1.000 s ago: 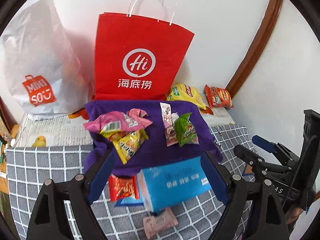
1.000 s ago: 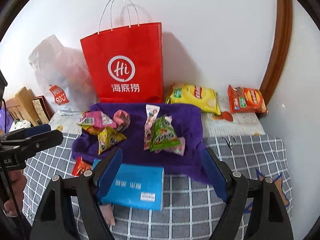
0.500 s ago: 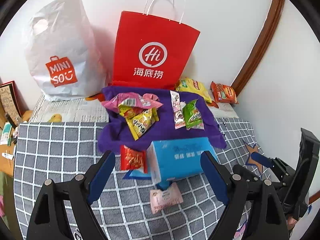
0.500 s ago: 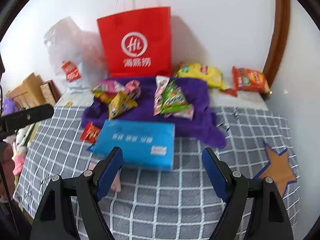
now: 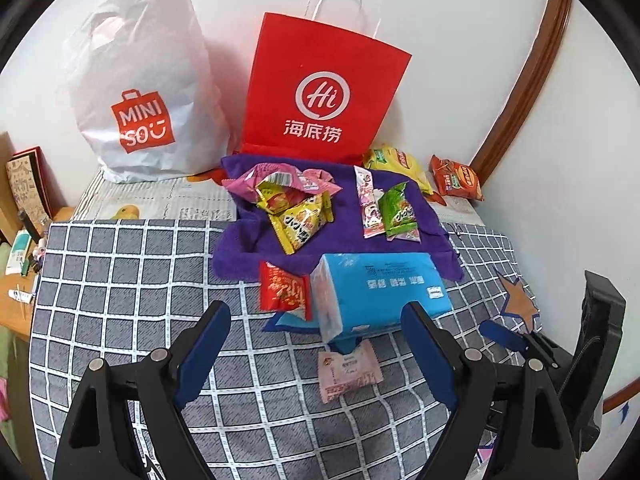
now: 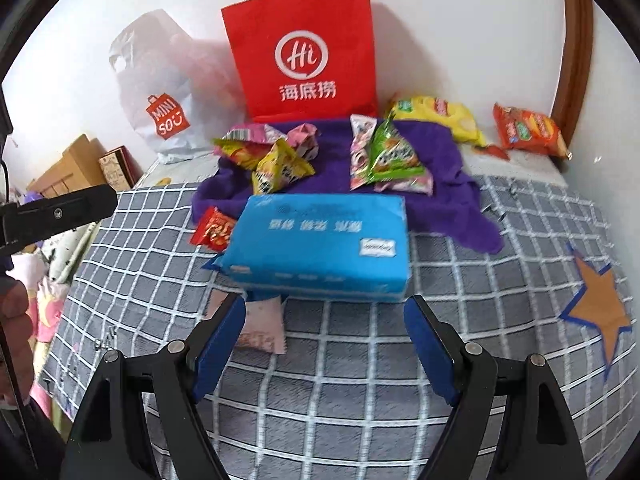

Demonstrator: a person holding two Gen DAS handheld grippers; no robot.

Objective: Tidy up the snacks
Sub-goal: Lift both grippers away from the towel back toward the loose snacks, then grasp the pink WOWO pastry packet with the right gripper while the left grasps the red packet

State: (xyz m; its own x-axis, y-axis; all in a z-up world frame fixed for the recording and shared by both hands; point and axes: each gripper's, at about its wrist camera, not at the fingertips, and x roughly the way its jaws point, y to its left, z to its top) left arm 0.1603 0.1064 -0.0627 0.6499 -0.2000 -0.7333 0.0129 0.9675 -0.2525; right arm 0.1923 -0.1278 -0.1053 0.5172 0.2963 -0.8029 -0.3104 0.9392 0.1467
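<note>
1. Hovering over a checked cloth (image 5: 120, 272), the left gripper (image 5: 316, 348) and right gripper (image 6: 324, 336) both stand with jaws wide and nothing between them, angled down toward a blue tissue pack (image 6: 320, 240).
2. Snacks sit scattered around that pack: a red packet (image 5: 284, 288) touches its left end, a pale pink packet (image 5: 348, 372) pokes out from under its near edge, and yellow packets (image 5: 296, 216) and a green packet (image 5: 398, 208) lie just behind it on a purple towel (image 5: 256, 248).
3. Farther behind the pack, a red paper bag (image 5: 320, 92) stands upright against the wall, with a white plastic bag (image 5: 140, 92) to its left and two more snack bags, yellow (image 6: 440, 120) and orange (image 6: 528, 132), to its right.
4. Judging by the layout, the sorting has barely begun, and the pink packet nearest the grippers looks like the likely first pick.
5. Doing it well probably means lowering one gripper so its pads straddle the packet's free edge, clear of the pack that pins it.
6. Thin foil may slip or crumple, so a firm close near a sealed seam seems wise.
7. Keeping the other gripper well off to the side of the pack should avoid a clash.
</note>
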